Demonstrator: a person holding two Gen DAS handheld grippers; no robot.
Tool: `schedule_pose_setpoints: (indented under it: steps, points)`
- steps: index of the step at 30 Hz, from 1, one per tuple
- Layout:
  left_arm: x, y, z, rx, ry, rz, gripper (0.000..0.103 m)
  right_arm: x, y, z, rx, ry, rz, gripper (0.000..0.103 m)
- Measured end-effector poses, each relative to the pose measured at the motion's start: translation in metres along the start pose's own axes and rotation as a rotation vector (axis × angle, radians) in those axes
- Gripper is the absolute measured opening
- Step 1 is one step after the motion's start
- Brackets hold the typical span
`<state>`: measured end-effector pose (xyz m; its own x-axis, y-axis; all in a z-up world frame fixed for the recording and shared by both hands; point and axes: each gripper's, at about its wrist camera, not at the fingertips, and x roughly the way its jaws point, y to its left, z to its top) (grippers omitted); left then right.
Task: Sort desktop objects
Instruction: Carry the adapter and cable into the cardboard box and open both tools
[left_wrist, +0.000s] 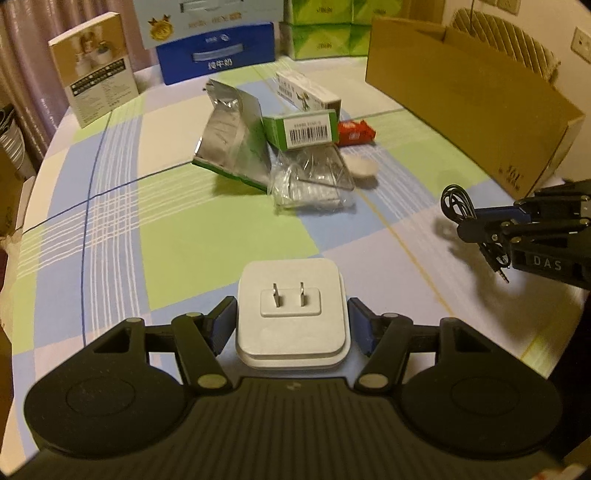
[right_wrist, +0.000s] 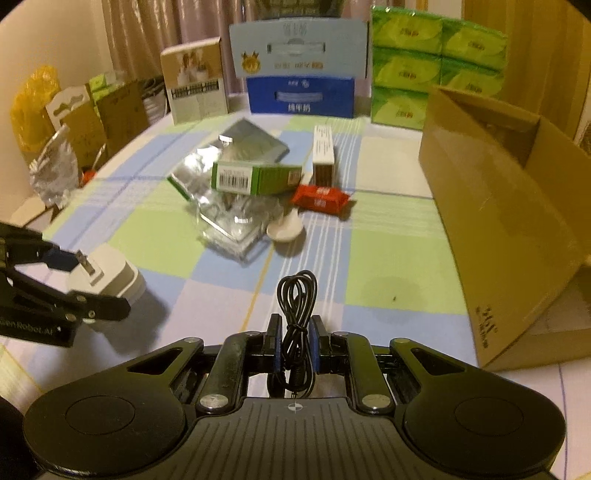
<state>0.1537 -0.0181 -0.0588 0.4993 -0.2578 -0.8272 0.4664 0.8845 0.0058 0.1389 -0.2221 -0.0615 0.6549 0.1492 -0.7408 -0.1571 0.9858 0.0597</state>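
Green tissue packs, curtain

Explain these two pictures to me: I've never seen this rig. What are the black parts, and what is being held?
Each picture comes from a fisheye camera on a handheld two-finger tool, looking along its fingers. The black shapes at the bottom are the tool itself. The left tool grips a white plug adapter, prongs up. The right tool pinches a coiled black cable. On the checked tablecloth lie a green box, a torn foil pouch, a red snack packet and a white spoon. An open cardboard box stands to the right.
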Motion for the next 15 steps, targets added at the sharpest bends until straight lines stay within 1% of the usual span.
schedule_pose_setpoints:
  steps: [7, 15]
  points:
    - [-0.028, -0.018, 0.006, -0.039, -0.032, 0.001, 0.060, -0.033, -0.007, 0.009, 0.029, -0.049, -0.005, 0.011]
    - [-0.051, -0.052, 0.018, -0.029, -0.068, -0.012, 0.060, -0.072, -0.026, 0.009, 0.057, -0.100, -0.027, 0.011]
